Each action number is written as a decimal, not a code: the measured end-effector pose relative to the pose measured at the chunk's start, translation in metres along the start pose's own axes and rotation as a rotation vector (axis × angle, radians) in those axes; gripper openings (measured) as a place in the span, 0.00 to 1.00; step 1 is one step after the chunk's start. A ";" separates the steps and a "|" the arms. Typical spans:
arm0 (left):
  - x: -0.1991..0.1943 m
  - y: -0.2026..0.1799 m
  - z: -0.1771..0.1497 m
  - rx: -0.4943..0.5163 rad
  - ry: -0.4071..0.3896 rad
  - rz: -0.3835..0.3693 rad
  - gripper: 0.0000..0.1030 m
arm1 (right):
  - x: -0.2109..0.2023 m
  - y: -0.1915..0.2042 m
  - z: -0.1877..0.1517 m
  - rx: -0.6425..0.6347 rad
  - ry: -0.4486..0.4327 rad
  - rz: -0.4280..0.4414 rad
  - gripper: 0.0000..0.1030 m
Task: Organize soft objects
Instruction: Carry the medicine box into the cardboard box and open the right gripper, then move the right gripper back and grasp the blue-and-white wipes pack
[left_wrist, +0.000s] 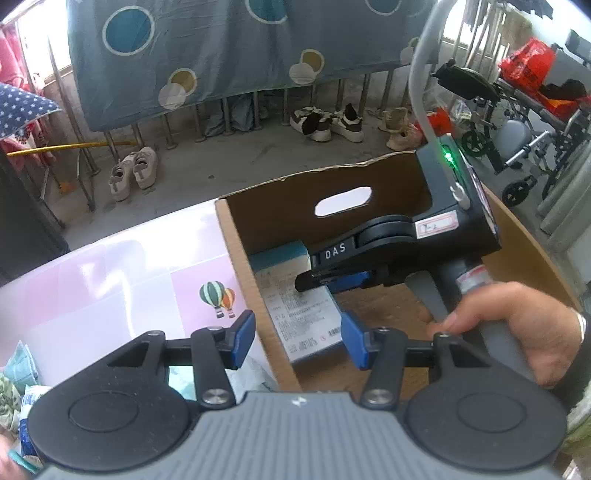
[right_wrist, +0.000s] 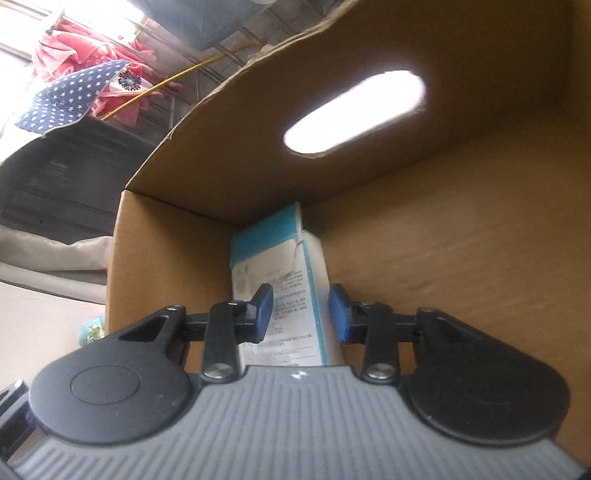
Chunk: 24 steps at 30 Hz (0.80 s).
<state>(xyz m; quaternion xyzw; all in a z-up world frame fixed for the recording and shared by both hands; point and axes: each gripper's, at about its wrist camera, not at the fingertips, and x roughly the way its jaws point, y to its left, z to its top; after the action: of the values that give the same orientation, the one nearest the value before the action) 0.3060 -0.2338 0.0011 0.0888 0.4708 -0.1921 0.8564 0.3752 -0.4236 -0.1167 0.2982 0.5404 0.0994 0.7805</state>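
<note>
Cardboard box (right_wrist: 461, 240), white-teal pack (right_wrist: 295, 288) inside — right gripper (right_wrist: 301, 314) astride

Place: we see a lived-in home balcony or porch.
Laundry: a dotted sheet (left_wrist: 236, 55) hangs over metal railings (left_wrist: 85, 147).
Floor: pairs of shoes (left_wrist: 133, 171) on bare concrete.
Corner: folded wheelchairs (left_wrist: 517, 147) stored.

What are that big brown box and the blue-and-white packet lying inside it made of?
The brown box looks like plain corrugated cardboard: matte tan walls, a rough torn top edge and a punched-out handle slot. The packet seems wrapped in thin glossy plastic film printed with small text, judging by its sheen and soft creases; its contents cannot be seen.
</note>
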 end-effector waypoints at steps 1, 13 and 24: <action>-0.001 0.001 -0.001 -0.004 0.000 0.001 0.51 | -0.002 0.000 0.000 0.002 -0.007 -0.006 0.32; -0.032 0.015 -0.025 0.003 -0.047 -0.008 0.67 | -0.096 -0.010 -0.019 0.045 -0.132 0.006 0.34; -0.079 0.052 -0.083 -0.035 -0.049 0.056 0.70 | -0.113 0.002 -0.084 0.038 -0.039 0.017 0.33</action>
<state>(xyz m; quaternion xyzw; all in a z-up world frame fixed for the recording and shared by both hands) 0.2250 -0.1396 0.0208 0.0825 0.4504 -0.1618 0.8741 0.2550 -0.4458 -0.0469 0.3196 0.5244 0.0899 0.7841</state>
